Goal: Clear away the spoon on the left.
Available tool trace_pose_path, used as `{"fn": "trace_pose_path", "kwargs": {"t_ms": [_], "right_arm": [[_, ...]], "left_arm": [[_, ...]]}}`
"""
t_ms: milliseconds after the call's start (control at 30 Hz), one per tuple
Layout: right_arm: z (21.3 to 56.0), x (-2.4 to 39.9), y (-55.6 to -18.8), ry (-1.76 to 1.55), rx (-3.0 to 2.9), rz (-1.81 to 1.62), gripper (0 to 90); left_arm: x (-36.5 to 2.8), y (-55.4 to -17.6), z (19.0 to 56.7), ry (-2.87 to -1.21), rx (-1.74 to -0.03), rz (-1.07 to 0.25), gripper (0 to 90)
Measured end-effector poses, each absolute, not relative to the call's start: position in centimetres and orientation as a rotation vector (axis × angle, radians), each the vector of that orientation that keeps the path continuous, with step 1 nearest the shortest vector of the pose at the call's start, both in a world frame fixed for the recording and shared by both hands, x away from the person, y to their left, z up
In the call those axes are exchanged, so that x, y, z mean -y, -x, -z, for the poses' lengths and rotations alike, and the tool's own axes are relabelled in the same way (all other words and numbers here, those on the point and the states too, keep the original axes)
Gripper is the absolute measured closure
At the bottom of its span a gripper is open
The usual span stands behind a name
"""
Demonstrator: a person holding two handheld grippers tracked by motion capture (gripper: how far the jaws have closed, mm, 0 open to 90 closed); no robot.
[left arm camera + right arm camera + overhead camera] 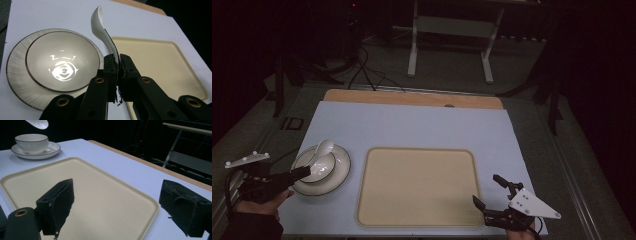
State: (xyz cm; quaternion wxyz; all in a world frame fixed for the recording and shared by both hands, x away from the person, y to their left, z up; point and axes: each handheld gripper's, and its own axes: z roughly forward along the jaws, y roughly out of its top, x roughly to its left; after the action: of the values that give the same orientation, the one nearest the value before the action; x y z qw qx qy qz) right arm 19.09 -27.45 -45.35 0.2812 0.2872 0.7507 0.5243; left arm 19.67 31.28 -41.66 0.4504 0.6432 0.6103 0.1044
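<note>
A white ceramic spoon (99,21) is held up by its handle above the rim of a white bowl (62,62), and my left gripper (117,63) is shut on that handle. The bowl has a dark rim line and stands on a matching saucer (16,75). In the high view the spoon (324,146) hangs over the far side of the bowl (319,167), with the left gripper (306,171) at the table's left. My right gripper (486,189) stands open by the near right corner of a cream tray (417,185), nothing between its jaws (117,205).
The cream tray (82,180) lies flat in the middle of the pale blue table cover (412,125). A wooden strip (412,97) runs along the far edge. Beyond it, a white stand (452,30) and cables lie on the dark floor.
</note>
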Motion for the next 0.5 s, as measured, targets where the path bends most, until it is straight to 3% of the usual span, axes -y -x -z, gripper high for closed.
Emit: {"fn": "trace_pose_path", "kwargs": {"t_ms": [500], "right_arm": [[45.4,27.4,-19.2,-0.767,-2.018,-1.408,12.7]], "left_arm": [[-28.3,-19.8,40.6,-1.647,-1.443,-0.254,85.6]]}}
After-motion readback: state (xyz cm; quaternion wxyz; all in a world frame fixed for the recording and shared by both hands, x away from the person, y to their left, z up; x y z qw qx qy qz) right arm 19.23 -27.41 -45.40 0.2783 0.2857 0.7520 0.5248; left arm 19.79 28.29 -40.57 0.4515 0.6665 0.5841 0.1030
